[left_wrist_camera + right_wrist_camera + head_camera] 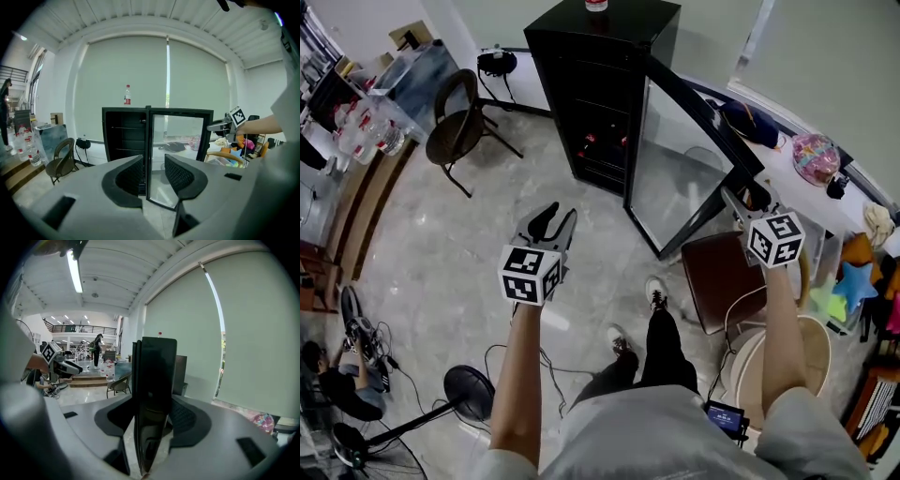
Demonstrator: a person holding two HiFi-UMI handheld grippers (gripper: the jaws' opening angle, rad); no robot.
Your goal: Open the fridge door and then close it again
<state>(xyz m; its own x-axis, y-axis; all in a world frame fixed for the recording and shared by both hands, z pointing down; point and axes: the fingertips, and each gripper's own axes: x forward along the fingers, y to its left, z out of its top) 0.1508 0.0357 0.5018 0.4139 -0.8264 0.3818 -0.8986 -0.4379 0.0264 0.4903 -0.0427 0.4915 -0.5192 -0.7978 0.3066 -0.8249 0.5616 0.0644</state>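
Note:
The black fridge (600,84) stands at the far wall with its glass door (675,159) swung wide open toward me. My right gripper (741,202) is at the door's free edge. In the right gripper view the door edge (152,380) fills the gap of that gripper (152,418), and both pads lie against it. My left gripper (551,223) hangs in the air in front of the fridge. Its jaws stand apart (153,176) with nothing between them, facing the fridge (124,136) and its door (180,140). A bottle (127,94) stands on top of the fridge.
A dark chair (459,127) stands left of the fridge. A brown seat (727,277) is just under the open door's corner, with a cluttered ledge (816,159) beyond it. A floor fan (469,389) and cables lie at lower left. My feet (654,292) are on the marble floor.

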